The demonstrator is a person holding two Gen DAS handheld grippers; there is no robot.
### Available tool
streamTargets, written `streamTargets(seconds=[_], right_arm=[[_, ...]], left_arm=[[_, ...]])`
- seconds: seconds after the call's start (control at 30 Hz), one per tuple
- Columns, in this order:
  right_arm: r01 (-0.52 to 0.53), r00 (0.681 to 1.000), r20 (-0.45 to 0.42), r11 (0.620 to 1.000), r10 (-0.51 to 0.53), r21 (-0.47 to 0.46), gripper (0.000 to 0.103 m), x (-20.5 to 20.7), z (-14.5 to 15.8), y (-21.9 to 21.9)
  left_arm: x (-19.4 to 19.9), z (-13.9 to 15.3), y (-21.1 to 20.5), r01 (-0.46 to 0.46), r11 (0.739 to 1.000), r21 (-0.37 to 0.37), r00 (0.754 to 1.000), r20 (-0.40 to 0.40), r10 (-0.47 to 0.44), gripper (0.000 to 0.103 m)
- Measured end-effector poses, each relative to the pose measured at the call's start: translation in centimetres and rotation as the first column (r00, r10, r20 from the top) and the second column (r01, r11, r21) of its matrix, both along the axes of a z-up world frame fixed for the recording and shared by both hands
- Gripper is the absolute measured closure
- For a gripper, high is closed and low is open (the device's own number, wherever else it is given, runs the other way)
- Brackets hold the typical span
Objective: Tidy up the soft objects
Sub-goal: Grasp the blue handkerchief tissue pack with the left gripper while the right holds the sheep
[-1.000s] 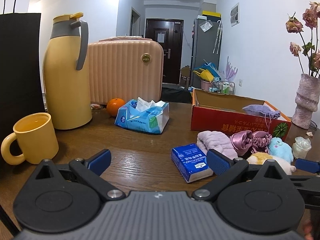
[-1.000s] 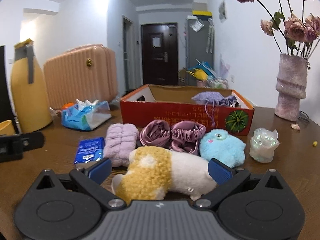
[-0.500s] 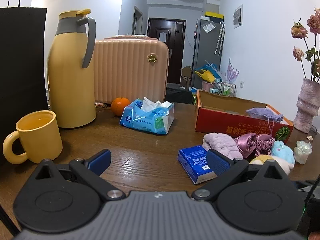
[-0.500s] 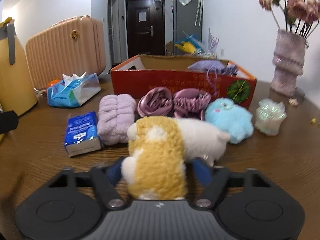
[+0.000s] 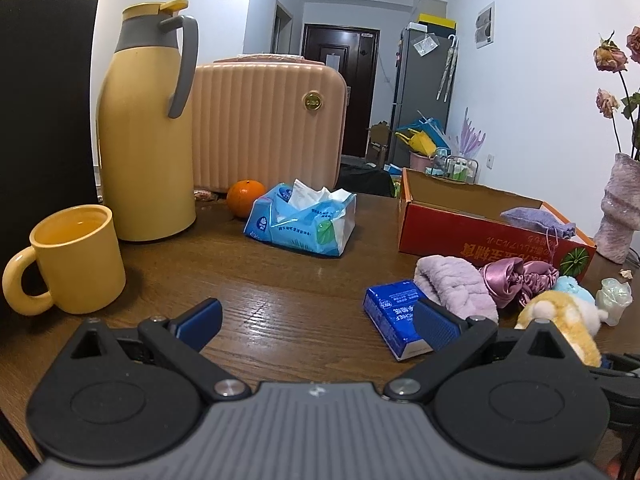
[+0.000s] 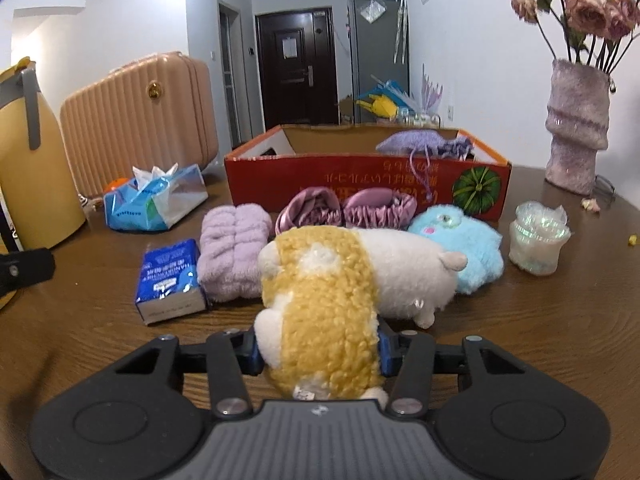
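Claw on right (image 6: 318,354) is closing w/ pads squeezing yellow-white plush toy (image 6: 344,280) on counter (image 6: 520,340). Left claw (image 5: 316,320) is wide open, holding nothing.

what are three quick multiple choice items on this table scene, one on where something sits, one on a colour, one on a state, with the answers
1. Where does the purple drawstring pouch lie?
A. in the red box
B. on the pink suitcase
C. beside the yellow mug

2. What colour is the small tissue pack next to the lilac towel roll?
A. green
B. blue
C. red

3. What is the state of the right gripper?
A. wide open over bare table
B. closing on the yellow and white plush toy
C. clamped on the glass jar

Answers:
1. A, the pouch rests on the box's far right edge with its cord hanging down the red front.
2. B, its wrapper is deep blue with white print.
3. B, the blue pads press into the toy's yellow end from both sides.
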State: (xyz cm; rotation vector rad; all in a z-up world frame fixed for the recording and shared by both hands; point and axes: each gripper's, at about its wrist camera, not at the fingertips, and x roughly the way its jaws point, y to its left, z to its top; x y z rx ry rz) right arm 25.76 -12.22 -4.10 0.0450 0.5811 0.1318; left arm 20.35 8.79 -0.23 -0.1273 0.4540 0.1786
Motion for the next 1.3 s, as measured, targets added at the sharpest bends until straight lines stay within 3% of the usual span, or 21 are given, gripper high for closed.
streamTargets(seconds=[0.5, 1.3], right_arm=[[0.008, 0.984, 0.179, 0.999, 0.0, -0.043, 0.055, -1.0, 1.6, -1.6], [0.028, 0.953, 0.304, 0.998, -0.009, -0.058, 0.055, 1.1, 2.2, -5.9]], left_arm=[[1.0, -1.0, -0.6, 0.002, 1.0, 0.017, 0.999, -0.032, -0.002, 0.0], [5.2, -2.5, -3.2, 0.012, 1.0, 0.022, 0.996, -0.092, -0.01, 0.0]])
